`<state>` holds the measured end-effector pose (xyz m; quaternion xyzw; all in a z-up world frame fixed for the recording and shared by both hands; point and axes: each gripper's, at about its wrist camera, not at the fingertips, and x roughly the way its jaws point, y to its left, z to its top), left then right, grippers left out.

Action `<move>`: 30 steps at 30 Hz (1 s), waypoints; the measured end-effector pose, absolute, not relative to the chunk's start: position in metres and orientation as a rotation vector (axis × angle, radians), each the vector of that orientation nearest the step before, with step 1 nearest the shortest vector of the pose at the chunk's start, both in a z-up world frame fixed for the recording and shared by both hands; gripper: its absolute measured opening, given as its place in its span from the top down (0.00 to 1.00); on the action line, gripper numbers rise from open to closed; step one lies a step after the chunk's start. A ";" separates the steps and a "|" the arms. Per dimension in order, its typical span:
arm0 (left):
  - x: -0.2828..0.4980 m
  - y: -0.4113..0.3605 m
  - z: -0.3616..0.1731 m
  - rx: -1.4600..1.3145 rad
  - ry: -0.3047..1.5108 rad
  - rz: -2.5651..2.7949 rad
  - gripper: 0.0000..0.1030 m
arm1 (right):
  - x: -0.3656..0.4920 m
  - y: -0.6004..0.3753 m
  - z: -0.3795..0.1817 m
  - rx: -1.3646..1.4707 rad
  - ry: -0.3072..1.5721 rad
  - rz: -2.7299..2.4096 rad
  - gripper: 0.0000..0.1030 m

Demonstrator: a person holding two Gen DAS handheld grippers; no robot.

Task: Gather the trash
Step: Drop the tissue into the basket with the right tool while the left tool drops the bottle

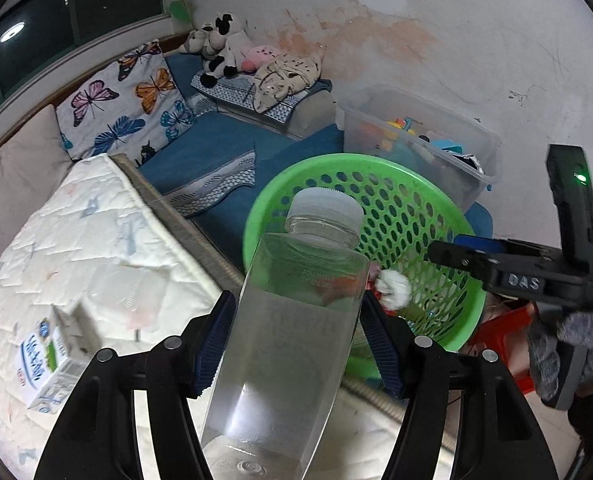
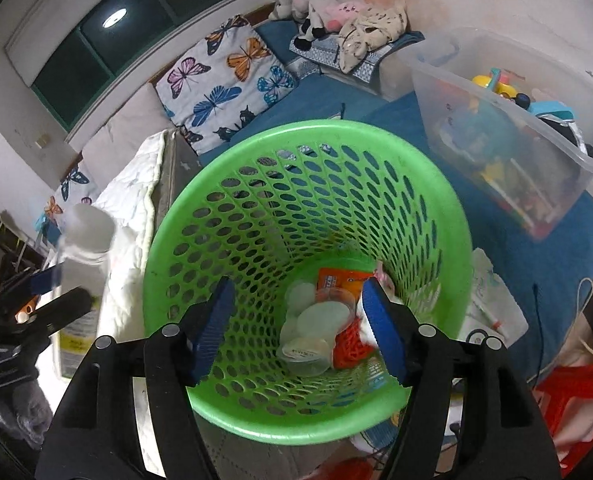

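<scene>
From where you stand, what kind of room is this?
Probably a bedroom or child's room at home: a quilted mattress, a butterfly-print pillow, plush toys and a clear bin of toys.

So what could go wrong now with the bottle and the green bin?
The clear bottle is slick and pinched only by the left tongs, so it might slip out before it is over the green bin. The right tongs hang open over the bin's mouth, so the bottle could bump them. The milk carton on the mattress could be forgotten.
</scene>
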<state>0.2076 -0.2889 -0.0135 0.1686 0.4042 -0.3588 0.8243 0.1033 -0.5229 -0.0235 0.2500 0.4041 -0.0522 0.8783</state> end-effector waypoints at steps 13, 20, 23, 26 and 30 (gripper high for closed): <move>0.211 -0.333 -0.037 0.382 0.919 -0.789 0.40 | 0.081 -0.526 -0.023 0.524 0.825 -0.107 0.35; 0.215 -0.338 -0.042 0.365 0.935 -0.798 0.40 | 0.077 -0.527 -0.024 0.530 0.825 -0.109 0.35; 0.214 -0.337 -0.036 0.348 0.923 -0.805 0.36 | 0.075 -0.527 -0.022 0.530 0.819 -0.108 0.35; 0.212 -0.333 -0.030 0.330 0.903 -0.813 0.36 | 0.073 -0.525 -0.019 0.528 0.811 -0.106 0.35; 0.210 -0.319 -0.022 0.313 0.880 -0.803 0.36 | 0.071 -0.521 -0.013 0.516 0.799 -0.098 0.35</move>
